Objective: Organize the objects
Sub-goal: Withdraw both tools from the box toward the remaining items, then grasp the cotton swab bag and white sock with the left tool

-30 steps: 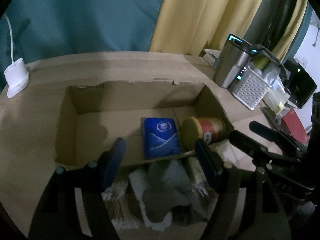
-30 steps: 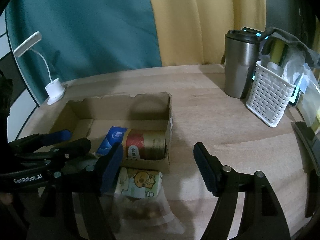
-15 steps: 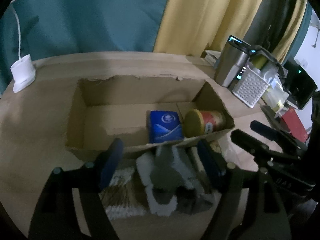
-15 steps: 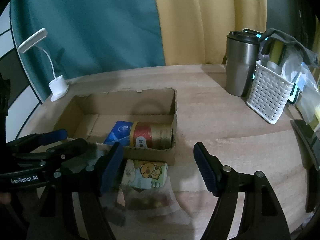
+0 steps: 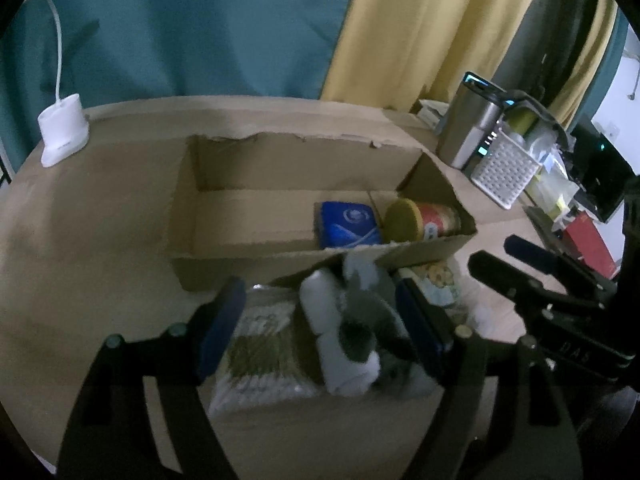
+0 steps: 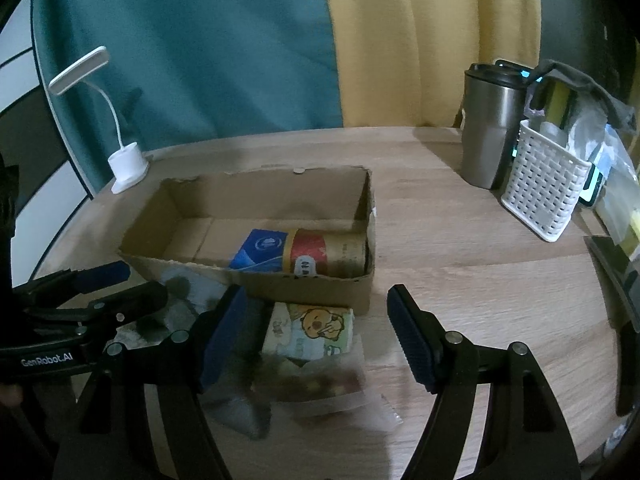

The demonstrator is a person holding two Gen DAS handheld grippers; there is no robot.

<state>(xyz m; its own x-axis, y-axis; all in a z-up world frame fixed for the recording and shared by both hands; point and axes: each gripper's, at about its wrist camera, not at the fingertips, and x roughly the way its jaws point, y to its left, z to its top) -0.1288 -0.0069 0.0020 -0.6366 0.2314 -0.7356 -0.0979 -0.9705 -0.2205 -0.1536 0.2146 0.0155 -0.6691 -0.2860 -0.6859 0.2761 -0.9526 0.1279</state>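
An open cardboard box lies on the wooden table. Inside it at the right end are a blue packet and a red and gold can on its side. In front of the box lie a grey and white sock bundle, a bag of cotton swabs, a cartoon tissue pack and a clear snack bag. My left gripper is open above the socks. My right gripper is open above the tissue pack.
A white lamp base stands at the back left. A steel tumbler and a white basket stand at the right, with clutter behind them. Curtains hang behind the table.
Both grippers have pulled back and risen, so the box looks farther off and more of the items in front of it shows. Both stay open.
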